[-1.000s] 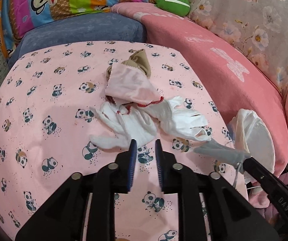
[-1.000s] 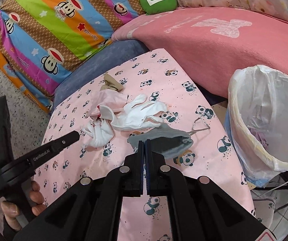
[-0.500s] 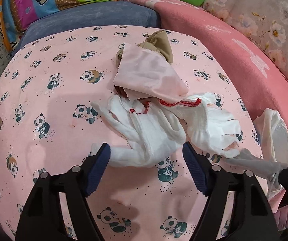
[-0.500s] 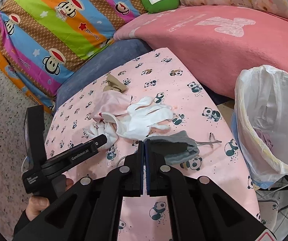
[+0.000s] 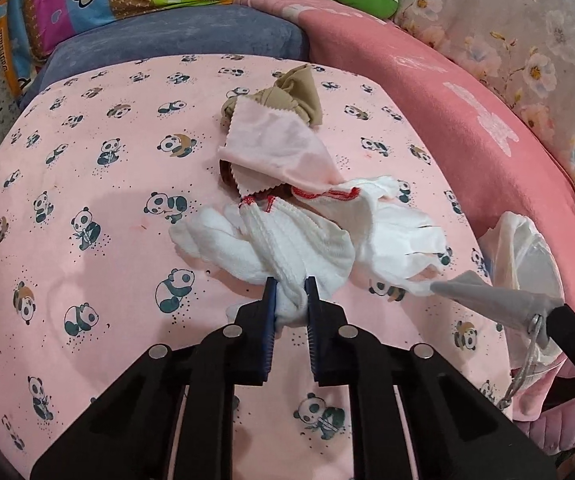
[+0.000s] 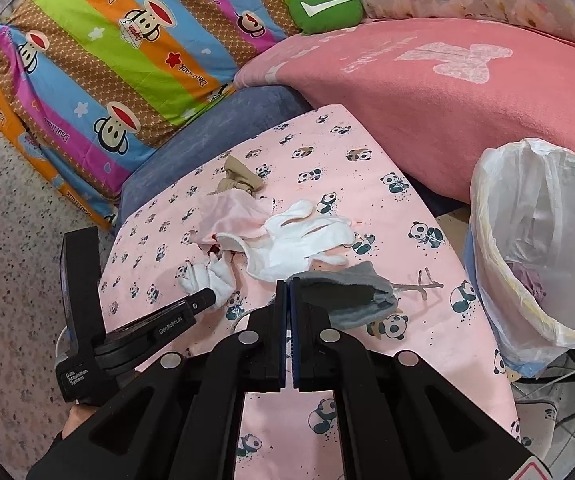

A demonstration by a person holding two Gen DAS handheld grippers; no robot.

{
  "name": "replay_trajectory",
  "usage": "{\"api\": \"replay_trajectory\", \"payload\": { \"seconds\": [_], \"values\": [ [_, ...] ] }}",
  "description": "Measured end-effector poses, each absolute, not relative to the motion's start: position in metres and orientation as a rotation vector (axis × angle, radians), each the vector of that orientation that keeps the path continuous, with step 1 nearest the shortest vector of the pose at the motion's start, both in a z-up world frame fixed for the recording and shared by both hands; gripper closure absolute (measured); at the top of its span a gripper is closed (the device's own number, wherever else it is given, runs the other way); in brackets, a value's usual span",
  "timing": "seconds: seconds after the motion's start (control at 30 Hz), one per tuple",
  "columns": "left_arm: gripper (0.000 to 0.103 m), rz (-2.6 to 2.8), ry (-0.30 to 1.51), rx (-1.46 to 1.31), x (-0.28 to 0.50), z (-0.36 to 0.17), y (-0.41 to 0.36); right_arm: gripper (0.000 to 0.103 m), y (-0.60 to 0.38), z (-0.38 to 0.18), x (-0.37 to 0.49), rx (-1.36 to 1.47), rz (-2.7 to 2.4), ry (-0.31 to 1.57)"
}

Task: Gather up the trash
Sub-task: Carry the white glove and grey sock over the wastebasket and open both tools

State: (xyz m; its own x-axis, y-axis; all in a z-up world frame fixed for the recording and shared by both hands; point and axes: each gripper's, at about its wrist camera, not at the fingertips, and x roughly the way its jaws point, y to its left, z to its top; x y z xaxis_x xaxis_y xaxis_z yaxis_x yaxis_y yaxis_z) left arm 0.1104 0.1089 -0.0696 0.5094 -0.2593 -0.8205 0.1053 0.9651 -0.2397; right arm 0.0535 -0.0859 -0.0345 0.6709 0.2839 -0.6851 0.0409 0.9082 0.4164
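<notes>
The panda-print cover is soft matt pink cloth. The nearer white glove is ribbed knit with red stitched trim; the second white glove looks smoother cotton. A pale pink cloth square has pinked, zigzag edges, and a tan fabric bundle looks thin and slightly silky. The grey pouch seems felted. The bin liner is thin, translucent, crinkled plastic. The gripper fingers are matt black plastic with ridged blue pads.

Bright even indoor light, soft shadows, sharp focus, fisheye-curved dark edges
</notes>
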Motion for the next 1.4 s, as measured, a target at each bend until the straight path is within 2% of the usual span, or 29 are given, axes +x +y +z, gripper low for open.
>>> {"api": "replay_trajectory", "payload": {
  "seconds": [0.57, 0.87, 1.4],
  "values": [
    [0.09, -0.431, 0.849, -0.073, 0.075, 0.017, 0.009, 0.1, -0.158, 0.026, 0.017, 0.493, 0.046, 0.629],
    [0.09, -0.56, 0.833, -0.009, 0.071, 0.026, -0.056, 0.1, -0.221, 0.035, -0.003, 0.552, -0.057, 0.571],
    [0.088, -0.725, 0.872, 0.093, 0.059, 0.02, -0.152, 0.1, -0.307, 0.016, -0.027, 0.639, -0.198, 0.558]
  ]
}}
